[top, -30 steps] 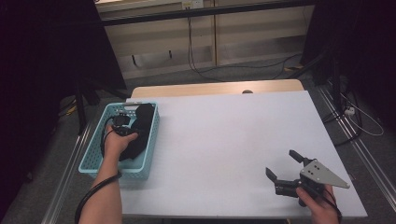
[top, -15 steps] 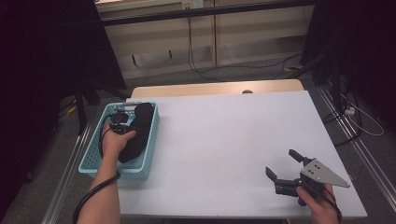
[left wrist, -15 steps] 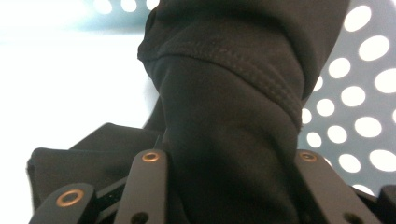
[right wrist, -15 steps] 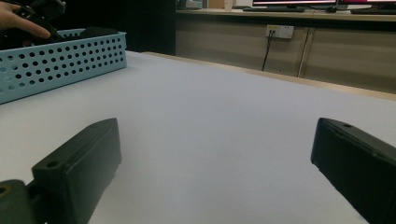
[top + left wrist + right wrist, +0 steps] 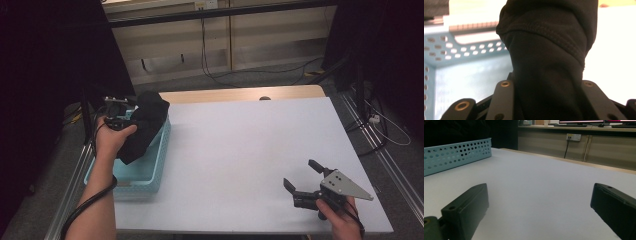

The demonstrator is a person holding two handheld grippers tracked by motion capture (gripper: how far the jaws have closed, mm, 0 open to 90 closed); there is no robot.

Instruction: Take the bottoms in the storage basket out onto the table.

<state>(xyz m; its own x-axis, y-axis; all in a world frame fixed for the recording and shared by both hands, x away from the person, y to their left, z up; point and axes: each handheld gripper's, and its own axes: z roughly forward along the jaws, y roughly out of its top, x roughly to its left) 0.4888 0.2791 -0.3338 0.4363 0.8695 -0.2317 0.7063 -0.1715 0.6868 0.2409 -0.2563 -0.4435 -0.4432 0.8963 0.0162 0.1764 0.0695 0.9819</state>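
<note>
Black cloth (image 5: 145,125) bunched in the left claw (image 5: 131,120), long axis hanging down over basket (image 5: 150,172); right claw (image 5: 306,181) wide.

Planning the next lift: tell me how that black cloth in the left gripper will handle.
Probably floppy: the black cloth bunches and droops from the left gripper over the blue basket. Likely light; a hemmed fold sags. It may swing or snag the rim.

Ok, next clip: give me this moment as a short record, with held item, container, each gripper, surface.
held item: black cloth, bunched, hanging over the basket
container: light blue perforated basket, at the table's left edge
left gripper: shut on the black cloth
right gripper: open, nothing between the jaws, low over the table's near right
surface: white table
</note>
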